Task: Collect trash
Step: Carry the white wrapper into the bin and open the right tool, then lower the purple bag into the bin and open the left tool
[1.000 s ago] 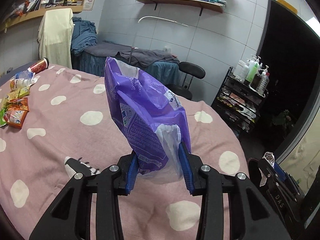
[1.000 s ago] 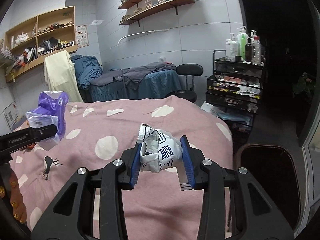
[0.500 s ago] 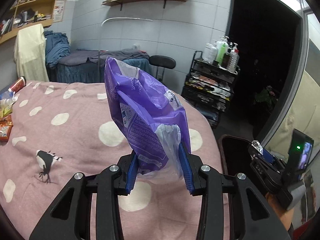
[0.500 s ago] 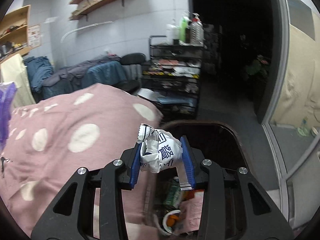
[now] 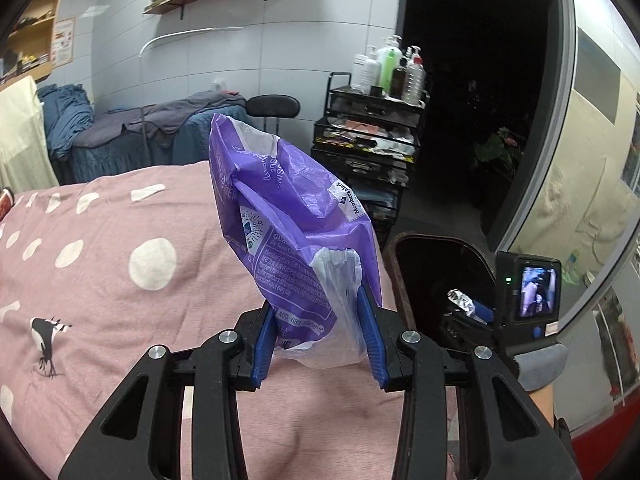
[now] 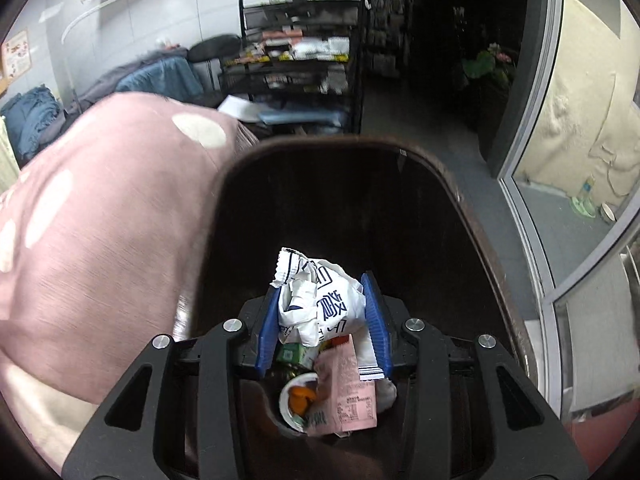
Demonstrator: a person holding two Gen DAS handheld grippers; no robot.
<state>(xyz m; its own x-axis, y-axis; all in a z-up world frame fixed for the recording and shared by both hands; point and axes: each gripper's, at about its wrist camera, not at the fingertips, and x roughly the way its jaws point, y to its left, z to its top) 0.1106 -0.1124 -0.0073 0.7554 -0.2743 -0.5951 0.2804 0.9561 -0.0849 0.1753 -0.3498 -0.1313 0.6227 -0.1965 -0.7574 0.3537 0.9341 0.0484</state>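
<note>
My left gripper point(image 5: 320, 332) is shut on a purple plastic bag point(image 5: 288, 216) and holds it upright over the right end of the pink polka-dot bed point(image 5: 120, 280). My right gripper point(image 6: 322, 320) is shut on a crumpled white wrapper point(image 6: 320, 300) with blue print, held directly over the open dark brown trash bin point(image 6: 472, 208). The bin holds several pieces of trash, among them a pink packet point(image 6: 348, 392). In the left wrist view the bin point(image 5: 400, 276) stands beside the bed, with the right gripper point(image 5: 468, 312) over it.
A black wire cart point(image 5: 368, 148) with bottles stands behind the bin. A dark doorway point(image 5: 472, 100) and a glass door frame point(image 6: 532, 160) lie to the right. A black stool point(image 5: 274, 106) and a covered couch point(image 5: 132, 136) stand beyond the bed.
Both grippers swung right, away from the bed's middle. The right gripper moved with the white wrapper from above the bed to over the bin's opening. The left gripper kept the purple bag.
</note>
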